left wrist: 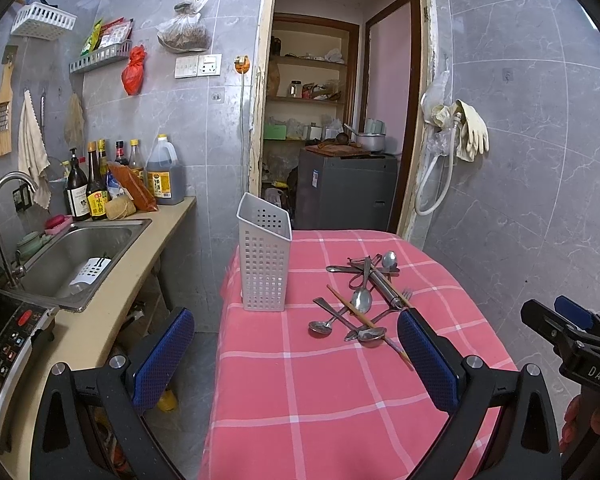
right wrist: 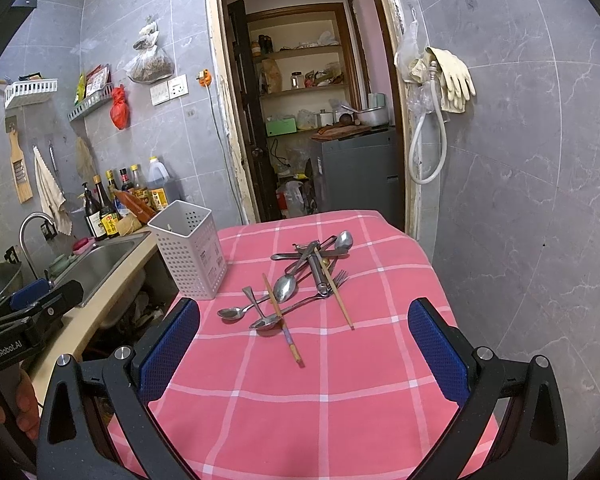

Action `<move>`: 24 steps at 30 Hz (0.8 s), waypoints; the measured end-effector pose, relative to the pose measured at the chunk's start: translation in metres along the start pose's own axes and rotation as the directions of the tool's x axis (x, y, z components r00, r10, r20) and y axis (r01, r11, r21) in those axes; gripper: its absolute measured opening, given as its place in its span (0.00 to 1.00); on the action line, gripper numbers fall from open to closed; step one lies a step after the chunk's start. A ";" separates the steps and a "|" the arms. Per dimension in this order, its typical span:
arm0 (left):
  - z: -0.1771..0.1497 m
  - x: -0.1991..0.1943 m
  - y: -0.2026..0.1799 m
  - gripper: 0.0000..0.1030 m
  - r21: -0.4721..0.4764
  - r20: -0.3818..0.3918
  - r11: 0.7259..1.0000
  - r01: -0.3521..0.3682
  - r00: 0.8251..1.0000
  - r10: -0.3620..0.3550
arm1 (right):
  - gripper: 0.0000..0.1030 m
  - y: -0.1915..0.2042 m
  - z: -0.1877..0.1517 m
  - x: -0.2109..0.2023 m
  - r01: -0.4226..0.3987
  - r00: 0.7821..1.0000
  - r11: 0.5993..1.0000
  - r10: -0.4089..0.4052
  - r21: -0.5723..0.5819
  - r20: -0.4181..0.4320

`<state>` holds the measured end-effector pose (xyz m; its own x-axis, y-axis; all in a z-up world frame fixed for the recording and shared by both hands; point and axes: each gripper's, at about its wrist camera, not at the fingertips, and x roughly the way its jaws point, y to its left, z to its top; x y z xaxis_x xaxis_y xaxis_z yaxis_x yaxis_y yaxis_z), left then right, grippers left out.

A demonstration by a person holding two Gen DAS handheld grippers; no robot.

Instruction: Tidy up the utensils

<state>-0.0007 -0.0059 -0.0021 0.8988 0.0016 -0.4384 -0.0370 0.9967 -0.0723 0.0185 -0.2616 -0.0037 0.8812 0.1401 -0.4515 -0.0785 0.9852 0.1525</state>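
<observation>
We see a loose pile of utensils (right wrist: 300, 280) on the pink checked tablecloth (right wrist: 300, 400): steel spoons, a fork, wooden chopsticks, crossing one another. A white perforated holder (right wrist: 192, 252) stands upright just left of them. Our left gripper (left wrist: 296, 360) and right gripper (right wrist: 304, 356) both hang spread wide, holding nothing.

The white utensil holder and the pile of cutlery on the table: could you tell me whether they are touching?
Apart. The right wrist view shows bare pink tablecloth between the white utensil holder and the nearest spoon of the pile.

Left hand-held gripper (left wrist: 296, 356) spread wide, right hand-held gripper (right wrist: 304, 352) likewise
</observation>
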 end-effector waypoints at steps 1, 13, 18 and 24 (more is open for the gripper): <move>0.000 -0.001 -0.001 0.99 0.001 -0.001 1.000 0.000 1.000 0.000 | 0.99 0.001 0.000 0.000 0.000 1.000 1.000 0.000 0.000 0.000; -0.002 0.001 -0.001 0.99 -0.001 -0.003 1.000 0.001 1.000 -0.001 | 0.99 0.000 0.000 0.000 0.002 1.000 1.000 -0.002 0.001 0.000; -0.004 0.004 -0.001 0.99 0.001 -0.006 1.000 0.002 1.000 -0.002 | 0.99 0.000 0.000 0.000 0.001 1.000 1.000 -0.001 0.000 -0.001; -0.005 0.007 -0.001 0.99 0.000 -0.009 1.000 0.003 1.000 -0.003 | 0.99 0.000 0.000 0.001 0.000 1.000 1.000 0.000 0.000 -0.002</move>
<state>0.0030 -0.0073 -0.0097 0.8949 -0.0018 -0.4463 -0.0347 0.9967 -0.0736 0.0189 -0.2611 -0.0040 0.8801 0.1399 -0.4538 -0.0781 0.9853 0.1522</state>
